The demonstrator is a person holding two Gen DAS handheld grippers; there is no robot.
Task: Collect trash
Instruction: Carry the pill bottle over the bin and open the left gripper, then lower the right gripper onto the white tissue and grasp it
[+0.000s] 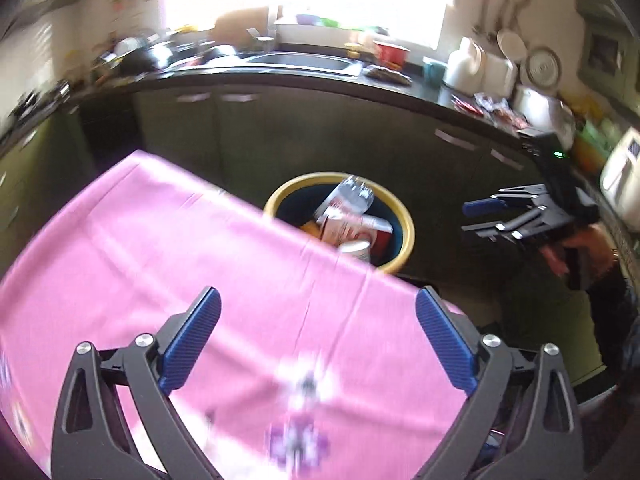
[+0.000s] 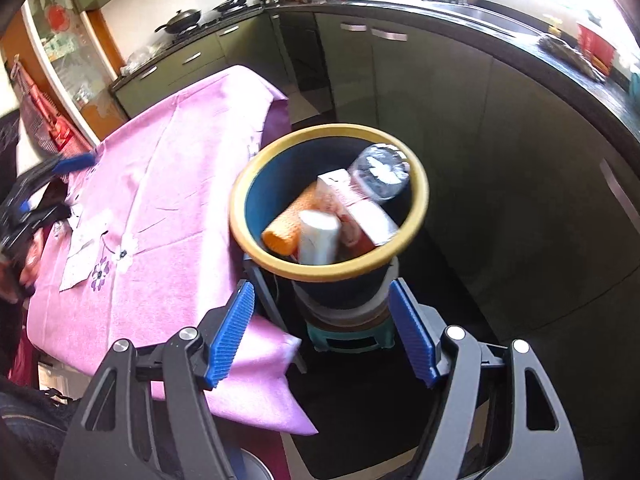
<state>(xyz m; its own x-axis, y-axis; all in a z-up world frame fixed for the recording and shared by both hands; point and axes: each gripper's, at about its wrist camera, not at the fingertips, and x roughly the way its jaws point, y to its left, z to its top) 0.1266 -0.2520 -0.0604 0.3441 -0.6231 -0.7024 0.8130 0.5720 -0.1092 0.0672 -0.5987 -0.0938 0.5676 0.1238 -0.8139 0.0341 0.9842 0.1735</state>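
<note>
Both of my grippers are empty. My left gripper (image 1: 318, 344) hangs over the pink embroidered tablecloth (image 1: 168, 248) with its blue-padded fingers (image 1: 192, 340) spread wide and nothing between them; my right gripper (image 2: 322, 334) hovers just short of the round bin with the yellow rim and dark blue inside (image 2: 418, 184), its fingers also apart and holding nothing. The trash I can see is already in that bin: a clear plastic bottle (image 2: 380, 174), a white and pink carton (image 2: 360, 204), an orange mesh roll (image 2: 286, 224) and a white cylinder (image 2: 318, 236), piled nearly to the rim. The bin stands on a small teal stool (image 2: 348, 338) beside the table's edge. I judge a drop-off is just finished and the hunt for the next piece is in hand. The left view is blurred, so I cannot tell whether any scrap lies on the cloth; only the purple flower stitching (image 2: 100, 276) is plain. Next I should sweep the left gripper across the table and keep the fingers apart until something is squarely between them.
</note>
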